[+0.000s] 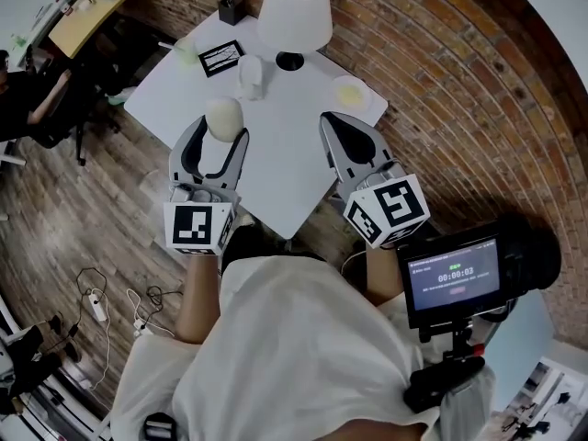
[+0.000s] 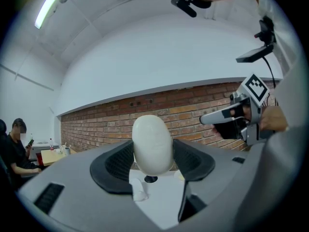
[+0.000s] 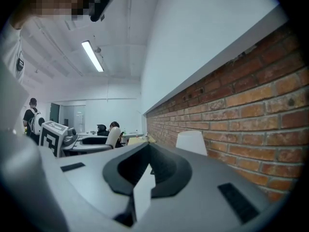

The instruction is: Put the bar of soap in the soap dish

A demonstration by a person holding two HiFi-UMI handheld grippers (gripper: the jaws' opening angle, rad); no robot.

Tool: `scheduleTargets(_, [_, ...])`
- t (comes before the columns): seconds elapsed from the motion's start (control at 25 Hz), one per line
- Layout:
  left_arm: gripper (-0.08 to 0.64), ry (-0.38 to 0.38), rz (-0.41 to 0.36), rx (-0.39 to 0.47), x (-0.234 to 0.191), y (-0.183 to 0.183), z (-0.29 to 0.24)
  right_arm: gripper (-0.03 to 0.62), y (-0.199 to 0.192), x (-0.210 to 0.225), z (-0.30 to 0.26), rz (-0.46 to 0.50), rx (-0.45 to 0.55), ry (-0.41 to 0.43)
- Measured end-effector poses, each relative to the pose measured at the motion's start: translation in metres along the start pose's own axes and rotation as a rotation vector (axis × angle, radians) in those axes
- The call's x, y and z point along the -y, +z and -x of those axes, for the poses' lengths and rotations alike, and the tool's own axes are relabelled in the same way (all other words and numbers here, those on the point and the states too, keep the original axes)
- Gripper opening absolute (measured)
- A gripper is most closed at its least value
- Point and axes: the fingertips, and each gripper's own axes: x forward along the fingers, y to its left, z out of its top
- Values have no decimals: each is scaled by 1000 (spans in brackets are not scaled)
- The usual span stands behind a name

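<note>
A cream oval bar of soap [image 1: 223, 118] is clamped between the jaws of my left gripper [image 1: 223, 132], held above the near left part of the white table [image 1: 285, 173]. In the left gripper view the soap [image 2: 152, 144] stands upright between the black pads [image 2: 118, 164]. A pale yellow round soap dish [image 1: 350, 91] sits at the table's right corner, beyond my right gripper [image 1: 334, 123]. That gripper's jaws are together with nothing between them [image 3: 147, 170]. The soap dish is not visible in the right gripper view.
A white lamp [image 1: 294, 12] stands at the back of the table, with a small white container [image 1: 250, 73] in front of it. A black-and-white card [image 1: 221, 58] and a black box [image 1: 231, 7] lie at the back left. A brick wall [image 1: 441, 81] runs along the right.
</note>
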Motion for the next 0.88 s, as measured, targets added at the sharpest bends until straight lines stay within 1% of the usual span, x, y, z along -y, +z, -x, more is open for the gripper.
scheduleTargets(0.2, [262,-5,11,-19,-7,-11,-15,5,-5,10,-9,-22,0,-17])
scheduleTargets(0.48, [262,-28,31,-44,-21,-30,-44,5,-9,25,-27,-19,6,-54])
scheduleTargets(0.64, [262,-49,50,-55,-33,-38,-66,5,-15,32,-47,-24,-18,-71])
scheduleTargets(0.88, [262,-79,77,-94,-58,-71,-105,5,-39,53,-84,-45,-69,-121])
